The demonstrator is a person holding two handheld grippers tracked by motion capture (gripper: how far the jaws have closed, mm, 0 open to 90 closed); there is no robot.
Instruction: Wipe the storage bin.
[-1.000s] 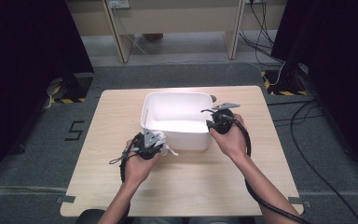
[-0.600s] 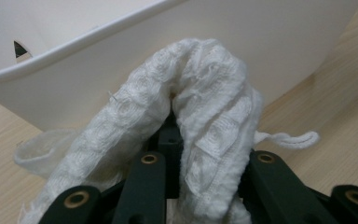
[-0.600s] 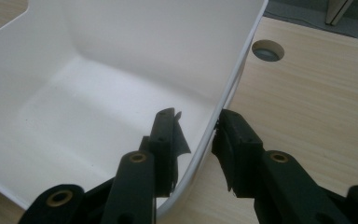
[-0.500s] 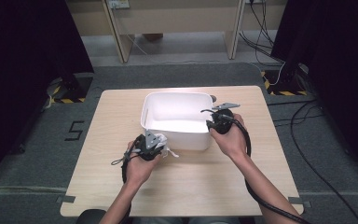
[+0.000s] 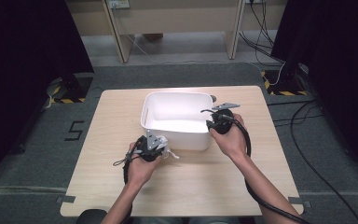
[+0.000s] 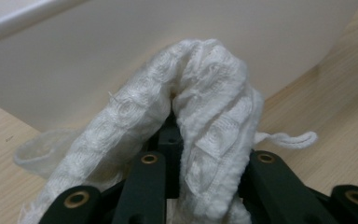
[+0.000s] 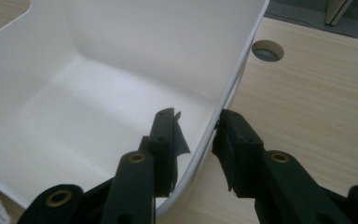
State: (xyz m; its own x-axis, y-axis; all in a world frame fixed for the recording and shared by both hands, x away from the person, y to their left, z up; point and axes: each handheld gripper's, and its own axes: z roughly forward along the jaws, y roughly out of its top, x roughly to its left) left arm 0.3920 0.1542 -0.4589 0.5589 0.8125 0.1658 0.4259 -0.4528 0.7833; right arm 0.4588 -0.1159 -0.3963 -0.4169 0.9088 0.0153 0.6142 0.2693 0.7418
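While the left claw (image 5: 161, 145) stays out of it, clenched tight on a white cloth (image 6: 200, 121), that cloth sits on the near side of the worktop (image 5: 121, 116), just beside the front wall of the white tub (image 5: 175, 140). Up close in the left gripper view the cloth is a soft knit, waffle-like with rows of small raised rings, bunched into a hump that arches up over the black jaws, with a thin looped cord (image 6: 291, 138) trailing off one side onto the wood; its fold runs roughly along the jaws, pointing at the tub wall. No brand or label shows on it. On the grey floor to the left of the worktop there is a dark "5" (image 5: 74, 130). Over to the tub: smooth, glossy plastic, rectangular with rounded corners and a thin rolled rim, long side running across the worktop. The right claw (image 7: 198, 140) is grasping its right-hand wall, one jaw inside, one outside. The worktop is pale wood grain, with a round cable hole (image 7: 267, 50) just beyond that corner.
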